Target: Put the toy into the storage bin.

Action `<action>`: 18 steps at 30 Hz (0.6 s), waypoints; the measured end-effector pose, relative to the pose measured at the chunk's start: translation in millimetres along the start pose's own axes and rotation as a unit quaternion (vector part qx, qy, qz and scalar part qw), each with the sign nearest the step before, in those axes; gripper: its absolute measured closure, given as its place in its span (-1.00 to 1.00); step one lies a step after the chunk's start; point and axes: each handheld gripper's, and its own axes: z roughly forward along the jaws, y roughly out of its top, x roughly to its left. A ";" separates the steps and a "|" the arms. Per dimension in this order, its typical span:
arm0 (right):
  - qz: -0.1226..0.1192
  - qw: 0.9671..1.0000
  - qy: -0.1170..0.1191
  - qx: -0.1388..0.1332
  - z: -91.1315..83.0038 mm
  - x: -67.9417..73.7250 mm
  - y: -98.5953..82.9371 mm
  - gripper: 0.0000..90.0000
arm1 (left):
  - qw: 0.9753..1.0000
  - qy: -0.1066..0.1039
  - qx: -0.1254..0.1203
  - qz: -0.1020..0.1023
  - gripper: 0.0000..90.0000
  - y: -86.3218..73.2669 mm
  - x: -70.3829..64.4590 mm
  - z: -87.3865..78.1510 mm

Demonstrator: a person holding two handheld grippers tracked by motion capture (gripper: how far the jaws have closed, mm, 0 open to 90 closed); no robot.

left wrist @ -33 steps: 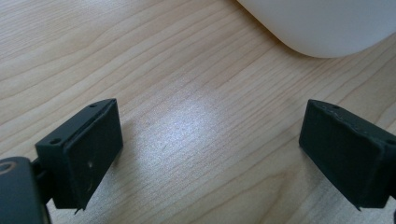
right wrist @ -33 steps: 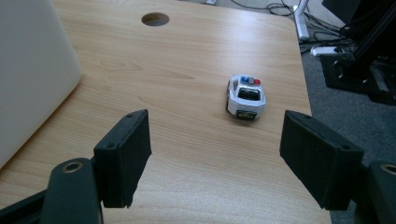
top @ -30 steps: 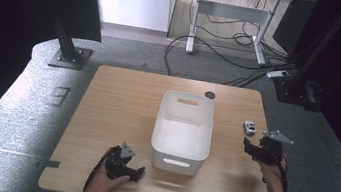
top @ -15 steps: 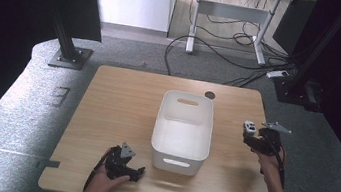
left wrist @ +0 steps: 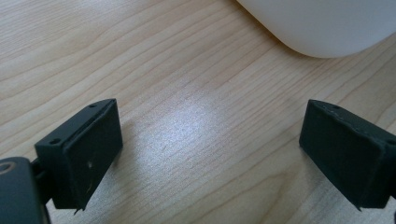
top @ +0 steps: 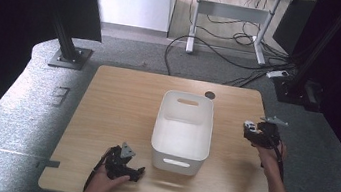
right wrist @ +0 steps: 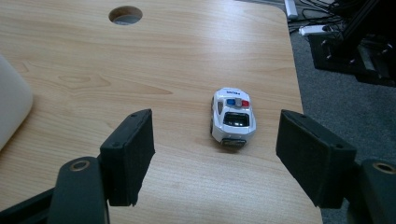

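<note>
- Centrally, a white plastic bin (top: 183,128) sits on a wooden table (top: 122,99).
- Right gripper (right wrist: 215,156) hangs just above the table's right edge, jaws wide apart, a white toy police car (right wrist: 232,117) lying between and just beyond them.
- Left gripper (left wrist: 210,149) rests near the front edge beside the bin, jaws spread over bare wood.

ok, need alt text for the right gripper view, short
A small white toy police car sits on a light wooden table, ahead of and between the right gripper's two open black fingers, not touching either. A round hole in the tabletop lies at the far left, the rounded edge of a white bin at the left, and cables on grey floor past the table's right edge.
</note>
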 end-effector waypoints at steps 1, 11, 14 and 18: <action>0.000 1.000 0.000 0.001 1.0 -0.2 0.2 -0.39 | 1.000 0.000 0.000 0.000 -0.87 0.0 0.0 0.0; -0.001 1.000 0.011 0.001 11.8 -1.8 1.7 -0.34 | 1.000 0.000 0.000 0.000 -0.87 0.0 0.0 0.0; -0.004 1.000 0.012 0.009 17.1 -3.2 2.3 -0.35 | 1.000 0.000 0.000 0.000 -0.87 0.0 0.0 0.0; -0.003 1.000 0.015 0.014 22.5 -3.1 4.3 -0.35 | 1.000 0.000 0.000 0.000 -0.87 0.0 0.0 0.0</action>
